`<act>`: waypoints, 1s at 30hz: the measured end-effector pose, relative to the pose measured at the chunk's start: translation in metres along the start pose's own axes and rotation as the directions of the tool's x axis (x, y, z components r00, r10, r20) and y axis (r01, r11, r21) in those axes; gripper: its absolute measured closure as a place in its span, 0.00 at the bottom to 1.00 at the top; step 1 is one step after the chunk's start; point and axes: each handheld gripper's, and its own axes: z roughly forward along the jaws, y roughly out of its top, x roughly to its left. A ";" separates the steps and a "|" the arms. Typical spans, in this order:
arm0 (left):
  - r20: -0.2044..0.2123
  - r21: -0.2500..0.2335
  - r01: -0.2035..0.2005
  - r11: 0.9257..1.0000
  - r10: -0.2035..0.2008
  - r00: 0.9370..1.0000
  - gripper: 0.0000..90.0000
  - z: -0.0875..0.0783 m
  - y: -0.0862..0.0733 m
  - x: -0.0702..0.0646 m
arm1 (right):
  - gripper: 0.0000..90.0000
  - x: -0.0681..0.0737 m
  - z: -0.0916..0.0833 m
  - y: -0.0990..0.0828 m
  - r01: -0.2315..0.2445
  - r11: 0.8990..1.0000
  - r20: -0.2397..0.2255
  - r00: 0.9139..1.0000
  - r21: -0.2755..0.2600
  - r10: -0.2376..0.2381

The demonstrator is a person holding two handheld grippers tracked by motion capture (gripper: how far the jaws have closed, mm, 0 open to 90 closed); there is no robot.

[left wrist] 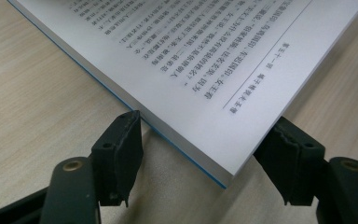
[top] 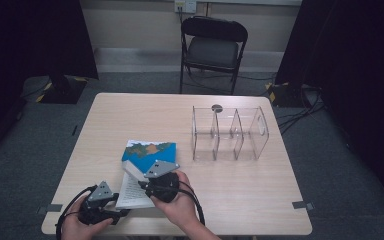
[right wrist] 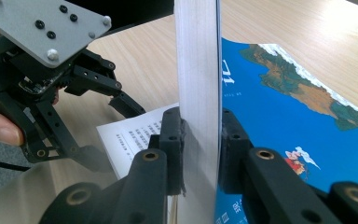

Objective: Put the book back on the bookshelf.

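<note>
Between the right gripper's (right wrist: 200, 126) jaws stood a thick bunch of pages and the blue cover of the book (top: 147, 155), pinched tight and held up on edge. To do this step well, that grip should stay firm while the other side takes hold gently, so no page tears or bends. Around the lower corner of the open page (left wrist: 205, 70), the left gripper's (left wrist: 209, 149) jaws sat about half open, one on each side, not pressing it. Under both jaws, the book lay on the table (top: 240, 200), near the person's edge.
</note>
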 end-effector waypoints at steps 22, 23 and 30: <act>-0.038 -0.079 0.014 0.997 -0.017 0.999 0.45 -0.006 0.000 0.005 | 0.84 0.003 0.003 -0.003 0.016 1.000 -0.004 1.000 0.010 -0.016; -0.048 -0.080 0.005 0.997 -0.009 0.999 0.44 -0.005 0.000 0.005 | 0.84 0.003 0.003 -0.003 0.017 1.000 -0.004 1.000 0.010 -0.017; -0.065 -0.079 -0.013 0.997 0.008 0.998 0.34 0.000 0.003 0.006 | 0.84 0.002 0.001 -0.002 0.014 1.000 -0.009 1.000 0.005 -0.014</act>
